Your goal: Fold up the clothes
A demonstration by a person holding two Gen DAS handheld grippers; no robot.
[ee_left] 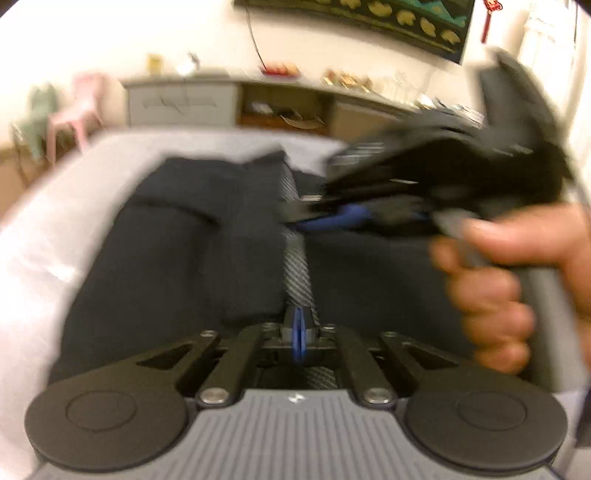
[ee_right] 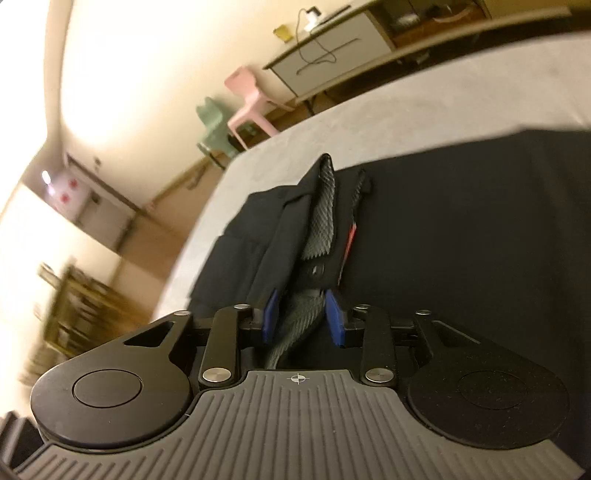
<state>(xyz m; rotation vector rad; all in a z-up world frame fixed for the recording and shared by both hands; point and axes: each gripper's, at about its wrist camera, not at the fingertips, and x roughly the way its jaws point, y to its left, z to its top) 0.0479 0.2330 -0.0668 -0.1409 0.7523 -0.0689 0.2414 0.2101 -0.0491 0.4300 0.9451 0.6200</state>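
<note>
A dark navy garment [ee_left: 177, 258] with a grey mesh lining strip [ee_left: 297, 273] lies on a bed with a pale sheet [ee_left: 33, 236]. My left gripper [ee_left: 298, 334] is shut, its blue pads pressed together on the grey lining strip at the garment's near edge. My right gripper [ee_left: 332, 218] shows blurred in the left wrist view, held by a bare hand [ee_left: 495, 280] over the garment. In the right wrist view the right gripper [ee_right: 301, 319] has its blue pads [ee_right: 334, 319] apart, with the grey mesh lining [ee_right: 321, 218] and dark garment [ee_right: 461, 240] running between them.
A grey cabinet and low shelving [ee_left: 229, 103] stand along the far wall. A pink chair [ee_right: 247, 99] and a green chair [ee_right: 212, 125] stand beyond the bed's edge. A dark wall hanging [ee_left: 399, 22] is above the shelving. A doorway [ee_right: 92, 210] is at the left.
</note>
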